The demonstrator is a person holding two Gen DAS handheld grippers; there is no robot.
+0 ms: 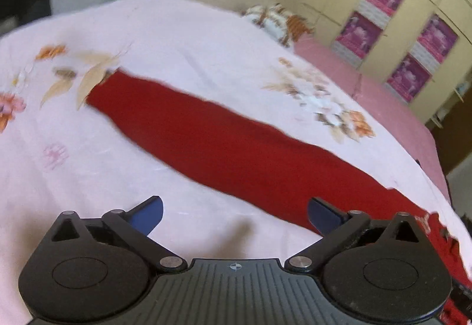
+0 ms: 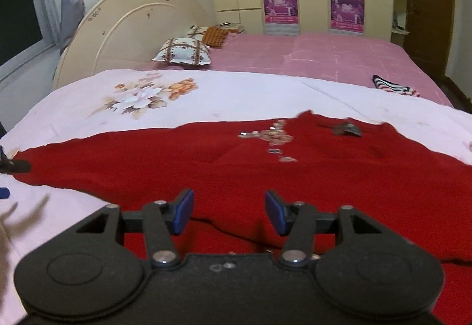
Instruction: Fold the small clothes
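Left gripper [image 1: 234, 214] is held tilted downward, blue-padded jaws spread fully wide, nothing gripped between them. Right gripper [image 2: 229, 211] is angled downward too, jaws parted about halfway, nothing clamped.

Bed [image 2: 339, 56]: floral sheet [image 2: 236, 94], red garment [image 2: 206, 159], pillows [image 2: 183, 55].

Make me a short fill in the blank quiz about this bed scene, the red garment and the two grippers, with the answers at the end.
1. The garment lying on the white floral sheet is ____ in colour.
2. The pads of the left gripper and the right gripper are ____ in colour.
3. Neither gripper holds anything; both stand ____.
4. The posters hang on the ____.

Answers: red; blue; open; wardrobe
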